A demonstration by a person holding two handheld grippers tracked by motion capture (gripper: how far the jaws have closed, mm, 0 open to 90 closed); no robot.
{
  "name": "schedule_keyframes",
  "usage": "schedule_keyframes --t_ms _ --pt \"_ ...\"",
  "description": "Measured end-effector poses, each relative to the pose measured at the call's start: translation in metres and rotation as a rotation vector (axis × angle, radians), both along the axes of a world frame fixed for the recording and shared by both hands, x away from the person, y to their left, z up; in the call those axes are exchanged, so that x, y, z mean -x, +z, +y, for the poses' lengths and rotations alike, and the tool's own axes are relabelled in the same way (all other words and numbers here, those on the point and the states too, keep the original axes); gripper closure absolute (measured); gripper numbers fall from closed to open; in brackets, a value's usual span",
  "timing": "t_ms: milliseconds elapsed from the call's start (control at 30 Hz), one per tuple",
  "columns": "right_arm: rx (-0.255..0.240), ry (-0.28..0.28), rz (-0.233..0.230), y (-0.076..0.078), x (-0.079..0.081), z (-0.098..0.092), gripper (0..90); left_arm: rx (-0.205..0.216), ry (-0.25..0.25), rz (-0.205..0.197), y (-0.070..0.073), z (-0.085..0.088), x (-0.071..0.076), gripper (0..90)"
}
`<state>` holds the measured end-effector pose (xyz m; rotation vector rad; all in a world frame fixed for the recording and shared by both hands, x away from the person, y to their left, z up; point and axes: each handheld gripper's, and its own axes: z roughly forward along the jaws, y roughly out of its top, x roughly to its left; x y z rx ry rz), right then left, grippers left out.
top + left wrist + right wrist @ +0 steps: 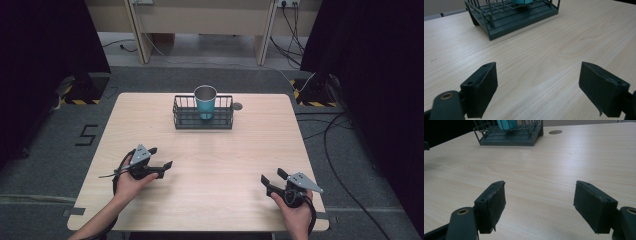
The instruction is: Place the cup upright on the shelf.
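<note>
A light wooden table [210, 165] carries a dark wire basket [203, 118] near its far edge, and a teal cup [205, 102] with a grey rim stands upright inside it — roughly at the basket's middle. Just beside the basket's right end sits a small round grey spot [237, 106] in the tabletop, perhaps a cable hole, though it is too small to tell. The left tool [161, 159] is held in the person's left hand [131, 181] over the near left part of the table, its jaws spread wide apart with bare wood between them. The right tool [272, 178], in the right hand [296, 210] near the front right corner, is likewise wide apart and holds nothing. Both tools are well apart from the basket — and from each other.
</note>
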<state>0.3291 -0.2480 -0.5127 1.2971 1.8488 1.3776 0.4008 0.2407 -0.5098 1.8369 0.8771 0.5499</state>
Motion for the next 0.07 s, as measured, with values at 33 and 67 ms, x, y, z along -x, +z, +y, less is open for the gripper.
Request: schedule_keyframes --t_ms 33,67 --pt "0.001 0.000 0.000 0.0000 0.0000 0.0001 26.3 0.001 -0.004 -0.003 0.0004 -0.0006 0.0001 14.9" --pt "0.002 0.000 0.000 0.0000 0.0000 0.0001 26.3 0.001 -0.006 -0.003 0.0004 -0.0007 0.0001 14.8"
